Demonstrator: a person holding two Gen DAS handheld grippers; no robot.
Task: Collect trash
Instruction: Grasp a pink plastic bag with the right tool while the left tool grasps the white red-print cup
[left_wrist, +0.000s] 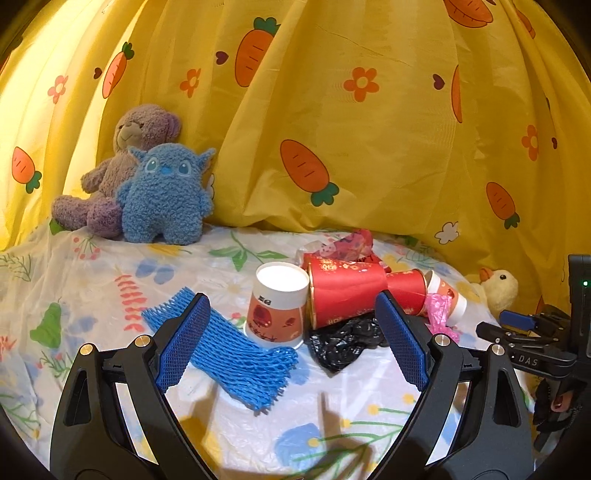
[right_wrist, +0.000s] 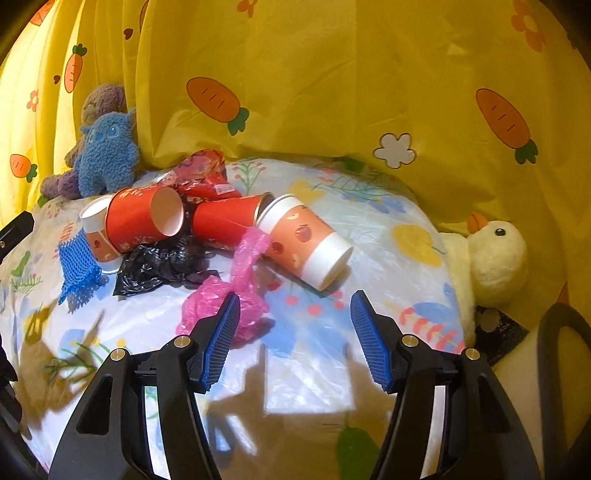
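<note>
Trash lies heaped on the floral sheet (left_wrist: 92, 295). An upturned orange-and-white paper cup (left_wrist: 279, 302) stands beside a blue foam net (left_wrist: 229, 354). Two red cups (right_wrist: 144, 218) (right_wrist: 225, 221) lie on their sides above a black bag (right_wrist: 159, 266). Another orange cup (right_wrist: 306, 240) lies tipped, with a pink bag (right_wrist: 229, 302) at its mouth. A red wrapper (right_wrist: 203, 173) sits behind. My left gripper (left_wrist: 291, 299) is open in front of the net and the upturned cup, holding nothing. My right gripper (right_wrist: 294, 295) is open and empty, its left fingertip beside the pink bag.
A purple bear (left_wrist: 125, 166) and a blue plush (left_wrist: 166, 195) sit at the back left. A yellow duck plush (right_wrist: 495, 258) lies at the right edge. A yellow carrot-print curtain (left_wrist: 332, 110) closes off the back. The right gripper's side (left_wrist: 517, 325) shows in the left wrist view.
</note>
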